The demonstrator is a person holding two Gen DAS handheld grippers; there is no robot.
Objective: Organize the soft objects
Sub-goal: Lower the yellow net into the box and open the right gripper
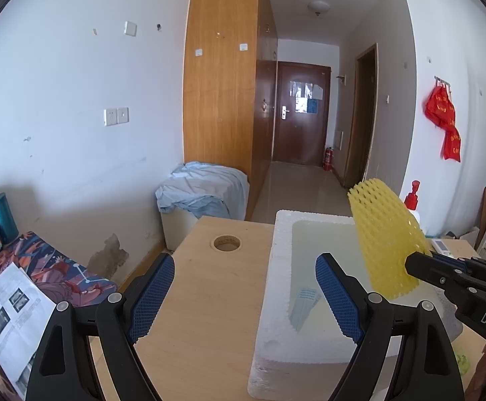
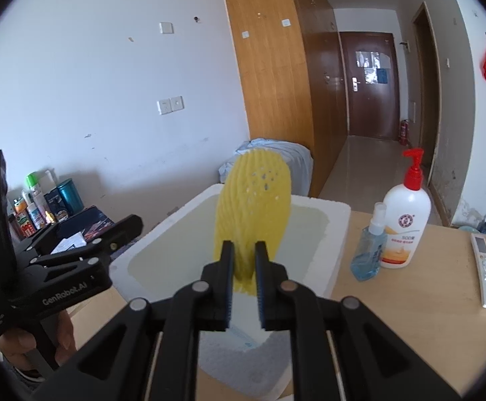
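A: Right tool (image 2: 244, 269) nipped tight on one yellow net (image 2: 253, 214), low centre of the right view, above the foam box (image 2: 338, 220).
B: And the left tool (image 1: 244, 295)?
A: Gaping wide, nothing in it, bottom of the left view, over worktop (image 1: 203, 287) and box rim.
B: Feel of the net?
A: Likely featherweight, squashy, springy; no slip on that mesh. Best pinched at the lower edge, as now.
B: Count?
A: One net. One box, holding a pale blue ridged piece (image 1: 305, 302), identity unclear. Two bottles right of centre: pump bottle (image 2: 406, 224), spray bottle (image 2: 370, 250). One remote (image 2: 485, 267), far right.
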